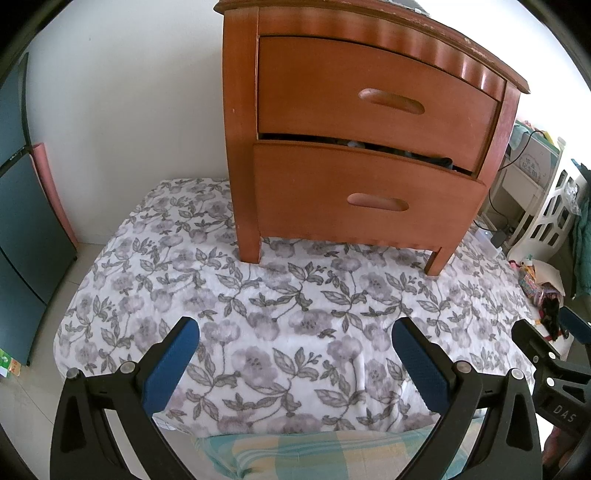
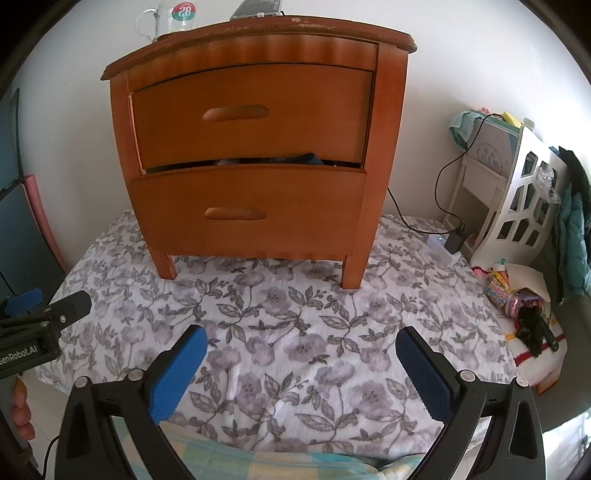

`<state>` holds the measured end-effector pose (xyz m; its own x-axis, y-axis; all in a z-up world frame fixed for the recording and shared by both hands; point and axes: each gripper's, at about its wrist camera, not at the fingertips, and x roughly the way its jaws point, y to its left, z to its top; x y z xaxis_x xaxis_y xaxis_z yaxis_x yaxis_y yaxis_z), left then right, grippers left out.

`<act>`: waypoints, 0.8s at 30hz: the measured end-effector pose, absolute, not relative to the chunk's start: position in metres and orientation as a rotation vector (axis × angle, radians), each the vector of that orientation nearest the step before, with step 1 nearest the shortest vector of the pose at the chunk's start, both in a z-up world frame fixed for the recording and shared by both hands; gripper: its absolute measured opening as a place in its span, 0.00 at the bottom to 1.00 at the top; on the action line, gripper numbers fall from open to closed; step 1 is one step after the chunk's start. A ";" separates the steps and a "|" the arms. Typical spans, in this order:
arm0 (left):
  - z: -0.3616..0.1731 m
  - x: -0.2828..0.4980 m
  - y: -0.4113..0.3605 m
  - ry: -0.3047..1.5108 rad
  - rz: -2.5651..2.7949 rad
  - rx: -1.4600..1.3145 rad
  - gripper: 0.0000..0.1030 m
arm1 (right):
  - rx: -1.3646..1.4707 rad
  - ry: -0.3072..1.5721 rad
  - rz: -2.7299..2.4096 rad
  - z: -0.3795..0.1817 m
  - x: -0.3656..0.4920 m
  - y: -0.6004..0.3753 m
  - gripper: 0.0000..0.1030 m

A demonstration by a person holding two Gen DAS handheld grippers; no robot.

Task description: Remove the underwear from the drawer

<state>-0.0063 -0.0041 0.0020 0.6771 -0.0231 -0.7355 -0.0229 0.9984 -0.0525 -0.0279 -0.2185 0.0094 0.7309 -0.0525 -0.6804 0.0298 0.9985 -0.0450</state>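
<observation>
A brown wooden nightstand (image 1: pixel 369 122) (image 2: pixel 251 155) with two drawers stands on a floral blanket. Its lower drawer (image 1: pixel 358 199) (image 2: pixel 247 210) is pulled out a little, and dark and blue cloth (image 2: pixel 306 158) (image 1: pixel 428 157) shows in the gap above it. The upper drawer (image 2: pixel 251 114) is closed. My left gripper (image 1: pixel 295 332) is open, well in front of the nightstand above the blanket, and holds nothing. My right gripper (image 2: pixel 301 341) is open too, facing the drawers, with nothing between its fingers. Each gripper shows at the edge of the other's view.
The floral blanket (image 1: pixel 295 302) (image 2: pixel 295 317) covers the floor before the nightstand. A white cutout stand (image 2: pixel 517 206), a charger with cable (image 2: pixel 452 240) and clutter (image 2: pixel 524 306) lie at right. A glass mug (image 2: pixel 166 20) stands on the nightstand top. A dark panel (image 1: pixel 22 206) leans at left.
</observation>
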 end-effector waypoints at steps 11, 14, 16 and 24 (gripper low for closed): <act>0.001 -0.008 -0.004 0.825 -0.002 -0.060 1.00 | -0.031 0.751 -0.046 0.009 -0.028 -0.218 1.00; 0.001 -0.008 -0.004 0.825 -0.002 -0.060 1.00 | -0.031 0.752 -0.046 0.009 -0.027 -0.218 1.00; 0.001 -0.008 -0.003 0.825 -0.002 -0.060 1.00 | -0.032 0.753 -0.046 0.009 -0.028 -0.217 1.00; 0.000 -0.009 -0.004 0.826 -0.002 -0.061 1.00 | -0.032 0.752 -0.046 0.008 -0.027 -0.217 1.00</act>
<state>-0.0089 -0.0035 0.0000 0.6778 -0.0255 -0.7348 -0.0222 0.9982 -0.0551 -0.0274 -0.2168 0.0080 0.7291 -0.0532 -0.6824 0.0304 0.9985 -0.0453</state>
